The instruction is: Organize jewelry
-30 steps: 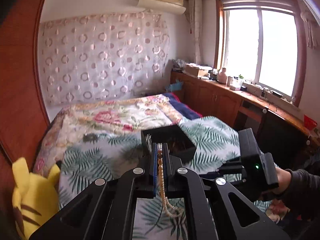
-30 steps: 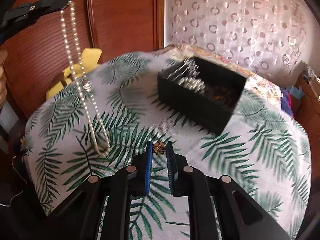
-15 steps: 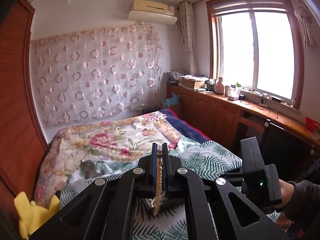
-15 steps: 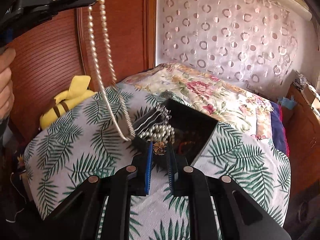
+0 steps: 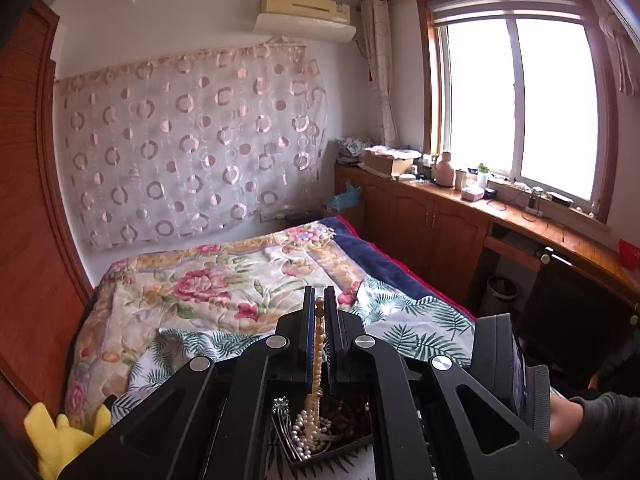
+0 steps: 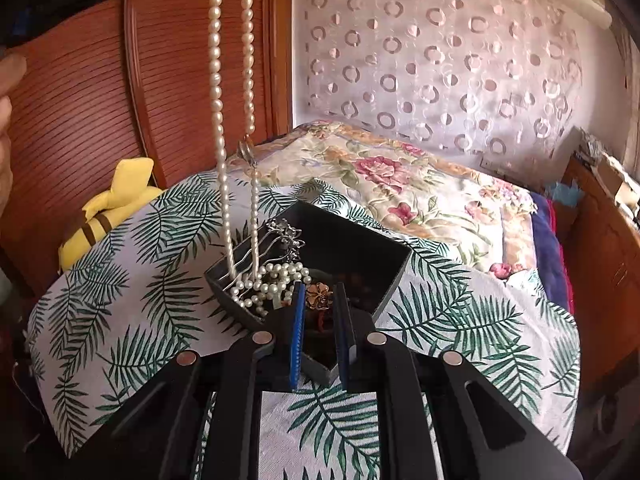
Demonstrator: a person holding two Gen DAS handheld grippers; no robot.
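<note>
My left gripper (image 5: 319, 305) is shut on a pearl necklace (image 5: 318, 356), which hangs down into a black jewelry box (image 5: 344, 446) below it. In the right wrist view the necklace (image 6: 216, 80) hangs from the top edge, its lower end lying in the box (image 6: 352, 248) among other pearls and silver hairpins (image 6: 280, 236). My right gripper (image 6: 318, 296) is over the box's near corner, jaws parted a little, with a small gold flower piece (image 6: 319, 294) between the fingers; I cannot tell whether they still grip it.
The box sits on a palm-leaf cloth (image 6: 160, 280) over a floral bed quilt (image 6: 400, 184). A yellow plush toy (image 6: 108, 204) lies at the left by a wooden wardrobe. A wooden counter (image 5: 500, 216) runs under the window.
My left gripper carried the necklace over the box and its lower end now rests inside. My right gripper moved over the box and its jaws have parted wider around the gold flower.
</note>
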